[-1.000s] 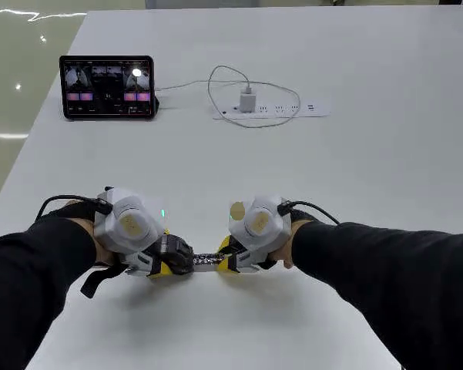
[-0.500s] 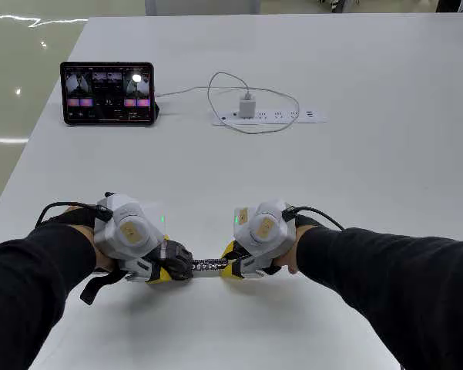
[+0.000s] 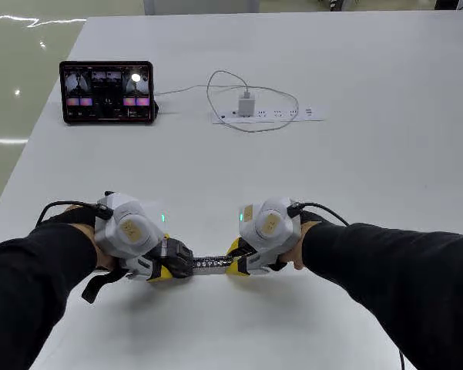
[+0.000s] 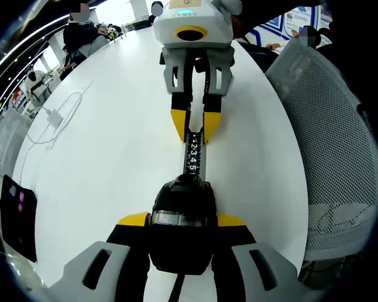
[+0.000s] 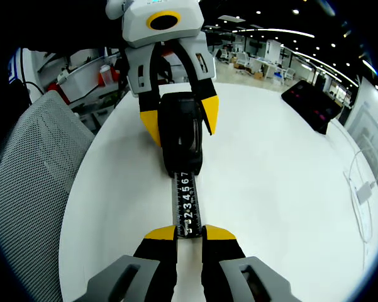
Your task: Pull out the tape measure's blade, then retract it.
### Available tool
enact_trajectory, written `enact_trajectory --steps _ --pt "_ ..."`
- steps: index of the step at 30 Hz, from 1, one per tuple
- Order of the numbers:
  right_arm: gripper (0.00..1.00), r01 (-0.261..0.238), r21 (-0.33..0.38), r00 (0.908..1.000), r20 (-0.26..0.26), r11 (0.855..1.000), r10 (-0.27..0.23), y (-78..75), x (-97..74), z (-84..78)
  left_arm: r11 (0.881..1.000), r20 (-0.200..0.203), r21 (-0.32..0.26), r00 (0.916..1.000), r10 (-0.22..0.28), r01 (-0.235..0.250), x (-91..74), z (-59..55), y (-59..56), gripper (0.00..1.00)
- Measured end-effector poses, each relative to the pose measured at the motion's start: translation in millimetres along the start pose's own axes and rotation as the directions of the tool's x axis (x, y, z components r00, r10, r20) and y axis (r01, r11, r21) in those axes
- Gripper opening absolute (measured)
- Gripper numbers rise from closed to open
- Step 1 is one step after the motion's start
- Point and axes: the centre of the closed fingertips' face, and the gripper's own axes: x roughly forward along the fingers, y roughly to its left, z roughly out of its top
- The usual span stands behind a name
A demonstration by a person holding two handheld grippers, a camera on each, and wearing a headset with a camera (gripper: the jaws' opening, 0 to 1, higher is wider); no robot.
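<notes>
A black tape measure case (image 3: 176, 258) (image 4: 183, 217) (image 5: 182, 133) sits low over the white table, and my left gripper (image 3: 160, 267) (image 4: 182, 221) is shut on it. A short length of numbered blade (image 3: 211, 264) (image 4: 194, 153) (image 5: 186, 202) runs out of the case to the right. My right gripper (image 3: 233, 266) (image 5: 189, 233) is shut on the blade's end, its yellow-tipped fingers (image 4: 179, 124) facing the left gripper. The blade spans the small gap between the two grippers, level with the tabletop.
At the table's far left stands a tablet (image 3: 107, 91) with a lit screen. A white power strip (image 3: 273, 115) with a charger and looped cable (image 3: 250, 98) lies at the back middle. A grey mesh chair (image 4: 330, 145) (image 5: 31, 176) stands beside the table edge.
My right gripper has moved a little to the right with the blade's end, and slightly more blade shows between the grippers. The left gripper has kept its hold on the case.
</notes>
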Motion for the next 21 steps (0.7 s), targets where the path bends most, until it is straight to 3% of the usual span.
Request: enact_trajectory --steps 21 --pt "0.10 0.004 0.015 1.0000 -0.002 1.000 -0.004 -1.8 -7.7 -9.5 1.000 0.005 -0.004 1.0000 0.005 -0.005 0.1 0.9 -0.3 0.32"
